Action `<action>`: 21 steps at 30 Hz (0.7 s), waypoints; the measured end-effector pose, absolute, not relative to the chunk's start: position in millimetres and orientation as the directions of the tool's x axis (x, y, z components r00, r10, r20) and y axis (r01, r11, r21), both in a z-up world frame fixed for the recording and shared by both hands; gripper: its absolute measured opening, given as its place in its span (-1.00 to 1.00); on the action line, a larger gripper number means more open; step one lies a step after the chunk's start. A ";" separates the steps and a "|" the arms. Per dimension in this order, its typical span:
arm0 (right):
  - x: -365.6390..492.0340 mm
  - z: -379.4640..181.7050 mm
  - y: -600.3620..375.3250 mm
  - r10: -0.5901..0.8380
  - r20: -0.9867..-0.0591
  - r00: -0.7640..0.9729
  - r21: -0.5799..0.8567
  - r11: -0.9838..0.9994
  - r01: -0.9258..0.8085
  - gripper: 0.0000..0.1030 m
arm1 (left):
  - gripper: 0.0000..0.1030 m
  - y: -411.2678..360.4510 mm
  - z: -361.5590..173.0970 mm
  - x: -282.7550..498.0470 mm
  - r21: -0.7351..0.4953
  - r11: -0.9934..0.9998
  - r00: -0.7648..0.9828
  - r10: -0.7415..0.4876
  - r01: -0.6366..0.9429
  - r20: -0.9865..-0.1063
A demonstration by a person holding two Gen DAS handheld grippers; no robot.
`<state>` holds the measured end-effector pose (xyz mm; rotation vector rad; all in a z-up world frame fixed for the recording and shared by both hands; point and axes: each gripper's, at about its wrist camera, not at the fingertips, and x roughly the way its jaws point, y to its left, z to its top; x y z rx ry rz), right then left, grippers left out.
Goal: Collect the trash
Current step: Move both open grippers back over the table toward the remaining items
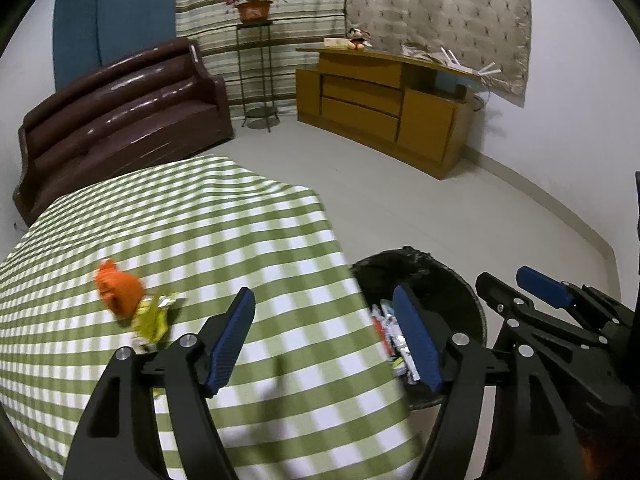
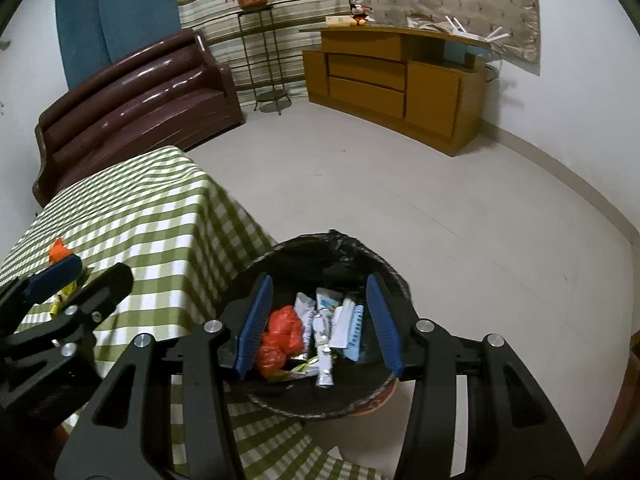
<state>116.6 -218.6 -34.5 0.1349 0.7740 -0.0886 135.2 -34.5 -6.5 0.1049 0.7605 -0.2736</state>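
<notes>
Right gripper (image 2: 320, 320) hovering over the bin (image 2: 384, 272), jaws parted and empty, nothing pinched between the blue pads. Presumably held there because the bin mouth sits straight below, so whatever is let go drops in. Inside, at 9 o'clock, an orange bag (image 2: 280, 336); at centre and toward 3 o'clock, pale wrappers (image 2: 332, 320) lying loose on the black liner.

Left gripper (image 1: 324, 336) spread wide and empty too, straddling the table edge, one pad over the checked cloth (image 1: 200, 220), the other over the bin rim at 3 o'clock. No grip on anything.

Still to collect: crumpled orange scrap (image 1: 120, 292) at 9 o'clock on the cloth, touching a yellow wrapper (image 1: 154, 320) just below it. Probably the next pickup, being nearest the left tool. Bin tucked against the table corner, likely to keep carries short.
</notes>
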 end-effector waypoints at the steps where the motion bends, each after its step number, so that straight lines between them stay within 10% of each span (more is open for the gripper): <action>1: 116.8 -33.4 -213.7 -0.024 -0.701 0.713 0.088 0.989 0.120 -0.06 | 0.36 -28.8 -5.3 134.4 -0.003 0.961 0.694 -0.201 0.275 -0.692; 21: 122.4 -18.6 -69.5 0.143 -0.700 0.700 0.070 0.989 -0.131 0.10 | 0.40 139.5 0.8 109.1 0.027 1.000 0.733 0.025 -0.010 -0.680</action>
